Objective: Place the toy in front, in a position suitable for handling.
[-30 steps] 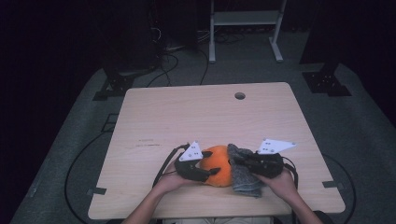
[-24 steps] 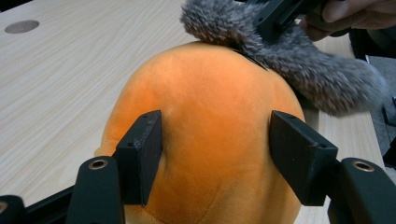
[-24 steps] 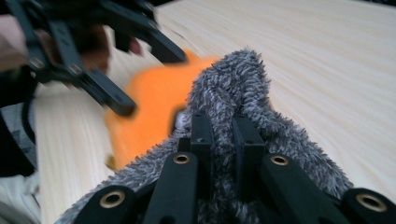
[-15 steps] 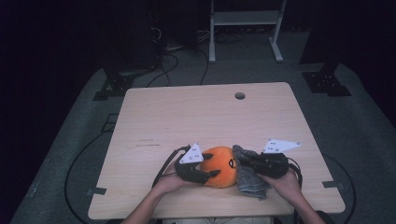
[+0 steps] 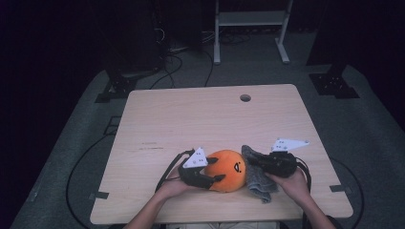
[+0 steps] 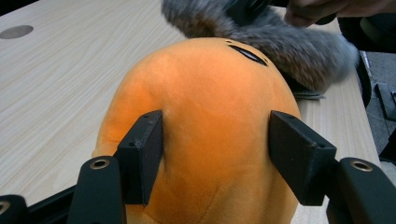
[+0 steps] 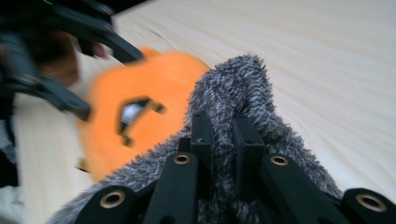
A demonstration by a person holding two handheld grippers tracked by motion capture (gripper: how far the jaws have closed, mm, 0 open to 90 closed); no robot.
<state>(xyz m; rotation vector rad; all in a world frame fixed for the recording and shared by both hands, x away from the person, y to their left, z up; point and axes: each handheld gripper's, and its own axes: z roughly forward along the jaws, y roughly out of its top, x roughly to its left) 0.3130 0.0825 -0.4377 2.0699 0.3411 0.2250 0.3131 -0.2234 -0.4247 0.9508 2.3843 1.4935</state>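
- The round orange plush toy with a black stitched face (image 5: 228, 170) sits on the pale wooden table (image 5: 205, 119), near the edge closest to the person and well away from the small round hole (image 5: 245, 98) at the far side.
- The left gripper (image 5: 210, 176) comes at the plush toy from the person's left; in the left gripper view its two black jaws stand either side of the orange body, each pad (image 6: 142, 149) pressed into the fabric so that the plush dents under it. That is a grip on the toy, and the jaws have just been closing further on it.
- The left hand (image 5: 174, 187) lies behind that gripper, toward the near table edge, and the grey three-cornered plate (image 5: 197, 158) sits over the toy's left flank.
- The fuzzy grey cloth (image 5: 258, 174) lies just to the right of the plush toy, touching its side, with one end hanging toward the near table edge.
- The right gripper (image 5: 255, 164) is clenched on a fold of this cloth: in the right gripper view the jaws stand almost together with grey pile (image 7: 243, 88) bunched up between and above them.
- The right hand (image 5: 293, 183) holds its gripper to the right of the plush toy, beyond the cloth.
- In the left gripper view the cloth drapes over the toy's far top, right by the stitched face mark (image 6: 247, 53).
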